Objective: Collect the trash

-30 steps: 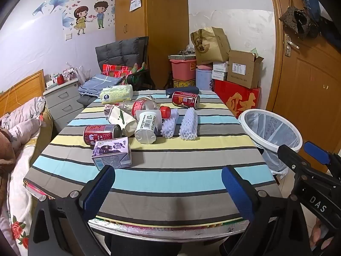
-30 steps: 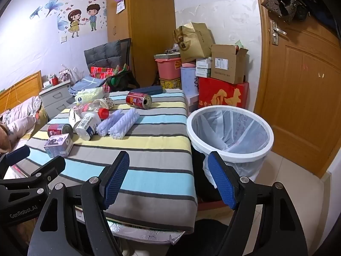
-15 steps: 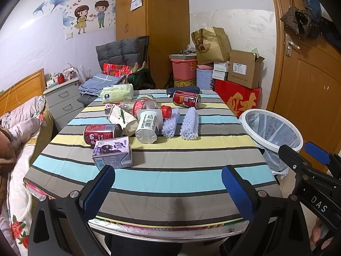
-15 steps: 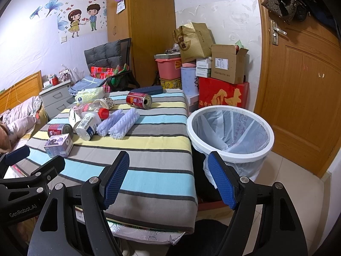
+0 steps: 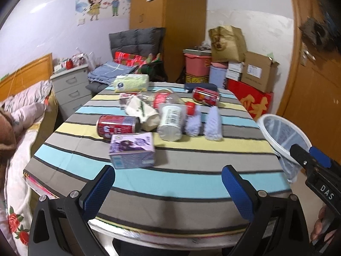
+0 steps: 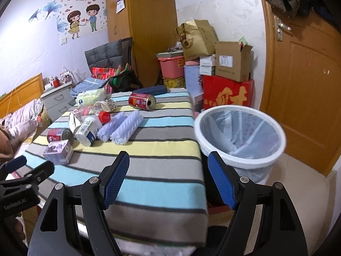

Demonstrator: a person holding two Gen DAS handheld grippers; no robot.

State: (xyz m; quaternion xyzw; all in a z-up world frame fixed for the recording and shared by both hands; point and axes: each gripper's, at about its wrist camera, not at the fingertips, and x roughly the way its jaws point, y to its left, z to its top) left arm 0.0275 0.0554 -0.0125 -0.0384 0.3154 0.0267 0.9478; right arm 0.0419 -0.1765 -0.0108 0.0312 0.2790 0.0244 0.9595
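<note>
Presently, both tools are empty and spread wide. The left gripper (image 5: 168,188) hangs over the near edge of the striped table (image 5: 191,181), its blue pads apart with nothing between them. The right gripper (image 6: 168,181) hangs at the table's near right corner, its fingers likewise parted and holding nothing.

The trash lies in a loose cluster toward the middle and far side of the table. Nearest the left gripper is a purple carton (image 5: 132,150), lying on its side. Just behind it lies a red can (image 5: 118,125) on its side, touching a crumpled white wrapper (image 5: 141,112). Beside that lies a white bottle (image 5: 171,121), base toward the camera, and behind it a clear bottle with a red cap (image 5: 170,100). Two white foam sleeves (image 6: 119,128) lie side by side to the right of the bottles. A second red can (image 6: 141,101) lies apart at the far side, near a dark flat case (image 6: 150,90). A pack of tissues (image 5: 131,83) sits at the far left edge.

The white bin (image 6: 239,136), lined with a clear bag, stands on the floor just beside the table's right edge.
</note>
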